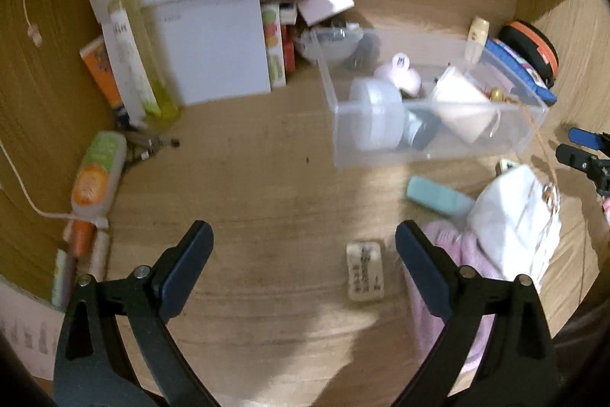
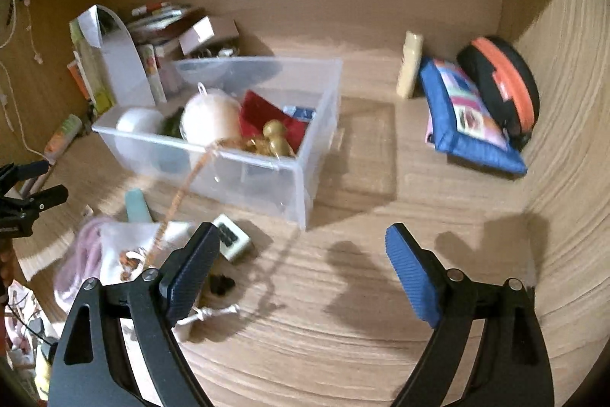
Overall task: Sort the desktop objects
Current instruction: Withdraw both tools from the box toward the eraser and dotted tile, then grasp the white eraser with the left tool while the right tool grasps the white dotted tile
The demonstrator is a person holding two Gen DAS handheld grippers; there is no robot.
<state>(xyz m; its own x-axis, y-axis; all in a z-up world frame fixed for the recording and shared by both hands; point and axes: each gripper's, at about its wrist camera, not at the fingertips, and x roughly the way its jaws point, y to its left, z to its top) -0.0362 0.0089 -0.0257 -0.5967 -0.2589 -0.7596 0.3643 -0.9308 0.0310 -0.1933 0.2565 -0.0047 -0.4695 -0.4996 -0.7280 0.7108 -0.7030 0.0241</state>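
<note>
A clear plastic bin stands on the wooden desk and holds a white tape roll, a cream ball, a red cloth and gold figures. A beaded cord hangs from the bin down to a white pouch on pink cloth. A teal eraser-like block, a small labelled block and a white button gadget lie loose. My left gripper is open and empty above the desk. My right gripper is open and empty.
Books and boxes and a green bottle stand at the back left. Tubes lie at the left. A blue pouch, a black-orange case and a cream bottle rest at the back right corner. Walls enclose the desk.
</note>
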